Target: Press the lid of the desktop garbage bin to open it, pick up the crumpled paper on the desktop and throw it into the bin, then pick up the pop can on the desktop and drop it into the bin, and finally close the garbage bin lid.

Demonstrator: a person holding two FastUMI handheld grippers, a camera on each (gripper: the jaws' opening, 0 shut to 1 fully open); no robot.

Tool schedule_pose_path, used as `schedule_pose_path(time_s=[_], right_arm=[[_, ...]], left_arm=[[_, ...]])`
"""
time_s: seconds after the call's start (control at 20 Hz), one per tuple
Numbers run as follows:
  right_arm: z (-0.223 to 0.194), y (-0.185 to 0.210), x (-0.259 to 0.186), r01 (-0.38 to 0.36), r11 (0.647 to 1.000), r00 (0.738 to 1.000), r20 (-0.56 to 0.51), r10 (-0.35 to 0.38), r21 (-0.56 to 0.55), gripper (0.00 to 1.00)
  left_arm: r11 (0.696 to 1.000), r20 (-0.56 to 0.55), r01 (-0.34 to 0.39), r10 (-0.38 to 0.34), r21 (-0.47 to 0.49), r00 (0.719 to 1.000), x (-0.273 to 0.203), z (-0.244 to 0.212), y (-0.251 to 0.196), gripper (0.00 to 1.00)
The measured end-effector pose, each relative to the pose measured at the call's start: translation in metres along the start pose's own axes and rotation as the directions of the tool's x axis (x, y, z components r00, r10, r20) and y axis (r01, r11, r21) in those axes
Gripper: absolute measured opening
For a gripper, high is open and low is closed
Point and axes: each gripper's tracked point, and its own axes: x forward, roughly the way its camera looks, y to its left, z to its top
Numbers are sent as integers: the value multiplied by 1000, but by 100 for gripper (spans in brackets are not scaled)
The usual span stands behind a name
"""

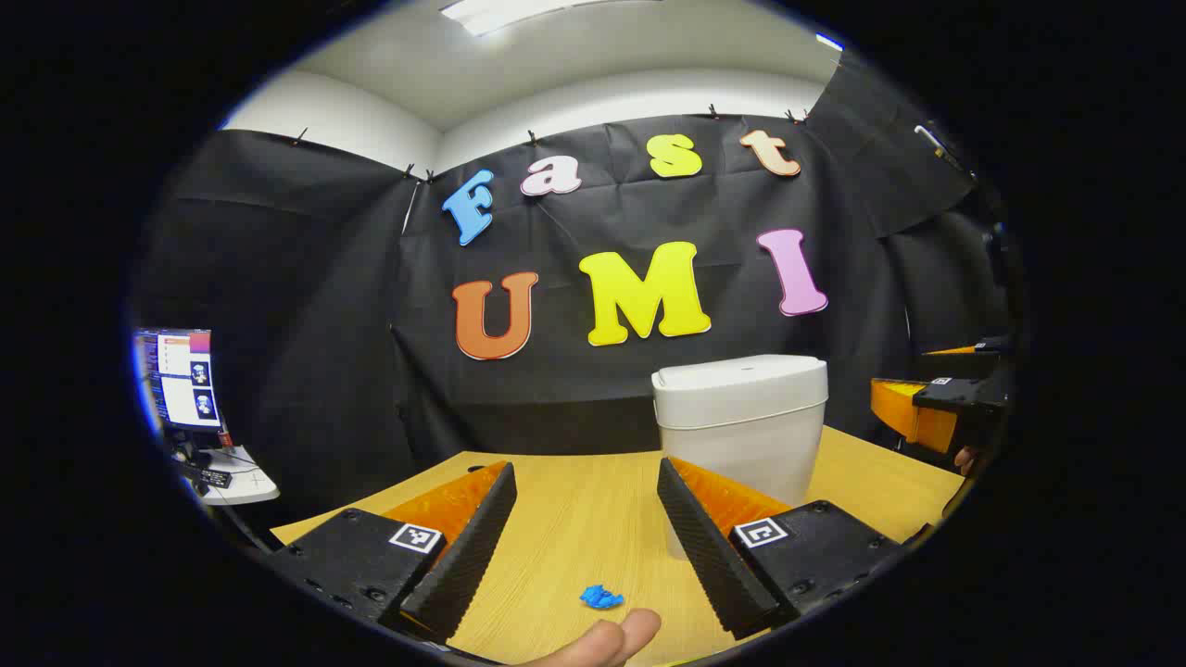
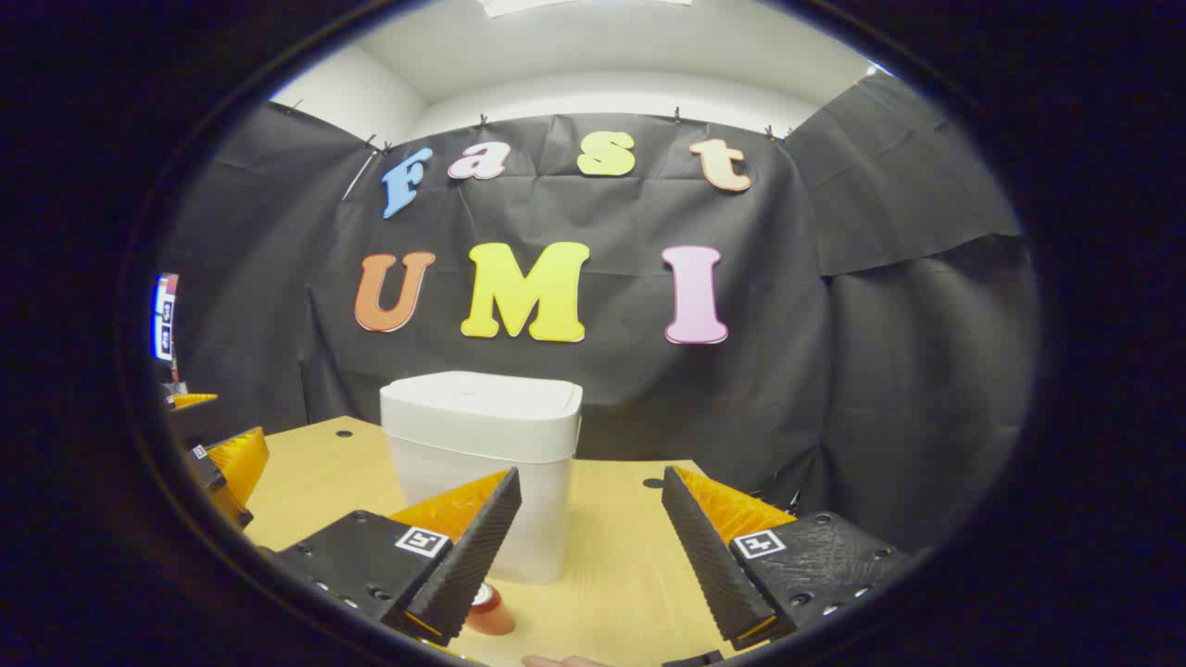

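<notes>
A white desktop bin (image 1: pixel 741 421) with its lid down stands on the wooden table (image 1: pixel 574 519); in the right gripper view the bin (image 2: pixel 482 463) sits left of centre. A small blue crumpled paper (image 1: pixel 601 597) lies on the table between and below the fingers of my left gripper (image 1: pixel 586 547), which is open and hovers above it. My right gripper (image 2: pixel 589 556) is open too. The top of a red pop can (image 2: pixel 488 610) peeks out beside its left finger, in front of the bin. The right gripper (image 1: pixel 936 408) appears at the far right of the left gripper view.
A person's fingertip (image 1: pixel 607 641) shows at the bottom of the left gripper view. A monitor (image 1: pixel 181 375) stands on a side desk at the left. Black cloth walls close in the table's back and sides. The left gripper (image 2: pixel 218 463) appears at the left edge of the right gripper view.
</notes>
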Motion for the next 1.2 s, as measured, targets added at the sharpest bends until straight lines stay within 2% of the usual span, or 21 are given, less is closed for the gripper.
schedule_pose_path(time_s=[0.2, 0.4, 0.45, 0.8, 0.85, 1.1, 1.2], right_arm=[[-21, 24, -16, -69, 997, 996, -53, 71, 36, 96], [-19, 30, -18, -85, 996, 995, -44, 85, 11, 98], [-17, 28, -20, -83, 997, 996, -34, 83, 5, 95], [-15, 17, -16, -57, 998, 998, -18, 57, 11, 97], [-15, 17, -15, -57, 998, 998, -20, 57, 10, 95], [-22, 23, -13, -75, 997, 997, -34, 75, -1, 98], [-22, 25, -12, -85, 996, 996, -33, 85, -5, 95]], left_arm=[[999, -39, -18, 17, -30, 999, 4, -11, 18, 99], [994, -98, 60, -69, -89, 993, 14, -31, 5, 98], [994, -107, 67, -76, -91, 991, 15, -33, 6, 99], [992, -148, 55, -72, -114, 986, 22, -47, 14, 99], [992, -153, 52, -69, -114, 986, 23, -49, 14, 99], [994, -171, 39, -56, -105, 984, 26, -55, 19, 99], [994, -172, 40, -57, -105, 983, 26, -54, 17, 99]])
